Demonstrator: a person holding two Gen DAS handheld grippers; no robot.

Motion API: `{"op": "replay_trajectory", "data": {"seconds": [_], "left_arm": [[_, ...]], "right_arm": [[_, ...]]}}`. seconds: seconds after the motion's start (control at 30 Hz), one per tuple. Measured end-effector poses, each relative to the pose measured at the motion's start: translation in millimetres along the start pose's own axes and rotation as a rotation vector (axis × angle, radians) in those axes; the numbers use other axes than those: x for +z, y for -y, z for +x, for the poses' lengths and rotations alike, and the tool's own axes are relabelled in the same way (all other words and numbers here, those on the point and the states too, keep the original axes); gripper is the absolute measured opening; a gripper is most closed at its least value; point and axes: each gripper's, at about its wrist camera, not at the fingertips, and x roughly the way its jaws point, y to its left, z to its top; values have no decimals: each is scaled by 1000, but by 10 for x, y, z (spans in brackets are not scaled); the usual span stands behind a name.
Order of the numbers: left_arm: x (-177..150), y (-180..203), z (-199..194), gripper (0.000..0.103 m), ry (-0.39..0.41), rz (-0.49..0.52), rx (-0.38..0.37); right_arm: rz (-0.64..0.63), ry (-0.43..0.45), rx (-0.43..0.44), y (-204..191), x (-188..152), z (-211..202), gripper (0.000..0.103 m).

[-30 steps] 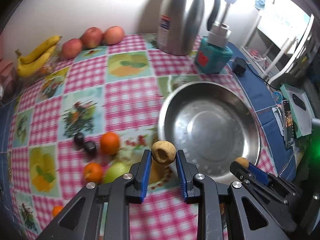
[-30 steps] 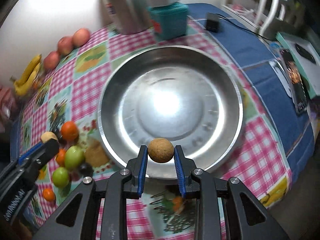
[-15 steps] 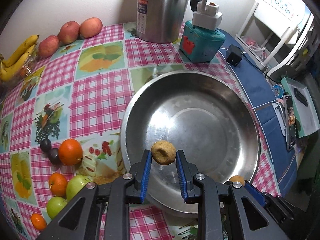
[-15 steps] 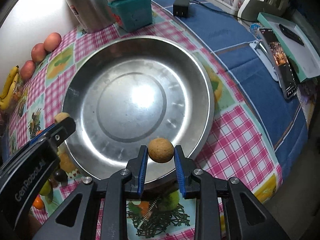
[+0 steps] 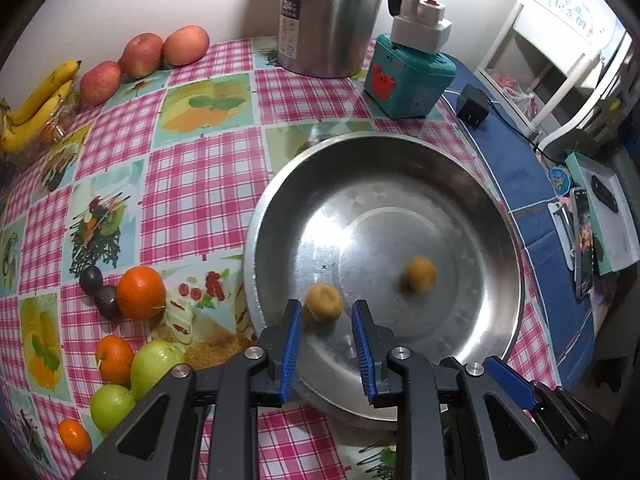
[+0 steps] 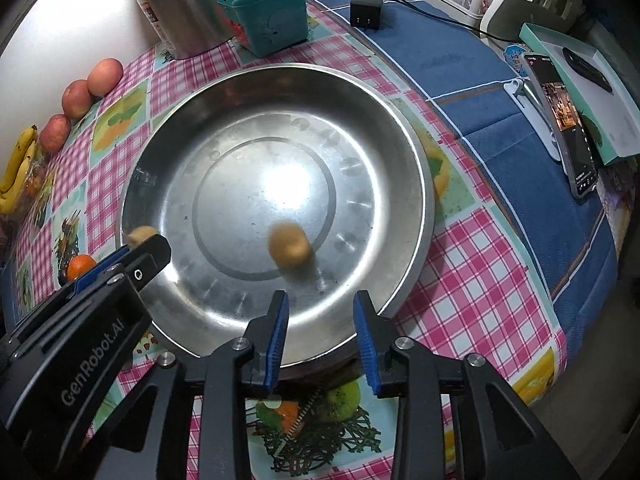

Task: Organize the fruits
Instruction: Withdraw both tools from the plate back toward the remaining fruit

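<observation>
A large steel bowl (image 5: 500, 216) (image 6: 416, 184) sits on the checked tablecloth. Two small brown round fruits are inside it, both motion-blurred. One (image 5: 323, 303) (image 6: 140, 234) is just ahead of my left gripper (image 5: 326, 336), which is open above the bowl's near rim. The other (image 5: 419, 274) (image 6: 289, 245) is loose near the bowl's middle, ahead of my open, empty right gripper (image 6: 321, 334). The left gripper also shows at the left of the right wrist view (image 6: 132, 260).
Left of the bowl lie oranges (image 5: 141, 292), green apples (image 5: 156, 362) and dark plums (image 5: 91, 278). Red apples (image 5: 140, 54) and bananas (image 5: 36, 100) are at the back left. A steel thermos (image 5: 332, 16), teal box (image 5: 408, 80), charger (image 5: 472, 111) and phone (image 5: 583, 248) stand behind and right.
Both grippers opened and let go of their brown fruits, which now drop or roll inside the bowl. Both grippers moved further over the bowl.
</observation>
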Motion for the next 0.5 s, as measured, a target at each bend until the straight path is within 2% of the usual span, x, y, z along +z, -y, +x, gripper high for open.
{"op": "replay_trajectory", "data": {"seconds": [0.07,0.13,0.2,0.27,0.33,0.47,0.5], "left_arm": [[-2,-57,-47,37,5,-19,3],[-8,-113,-86,55,8,-40,15],[-18,-214,-136,58,10,-72,32],[-29,-315,-175,62,16,-93,57],[-51,-443,-220,74,26,-123,94],[-121,-732,-307,85,35,-194,138],[-144,-800,-333,90,42,-211,149]], "right_arm": [[-5,0,2,-6,-7,-7,41],[-10,1,9,-24,-6,-12,46],[-19,6,13,-46,-6,-21,55],[-24,10,13,-68,-1,-22,60],[-34,10,10,-93,-1,-16,62],[-60,13,23,-155,-6,-5,75],[-69,14,27,-179,-10,-6,76]]}}
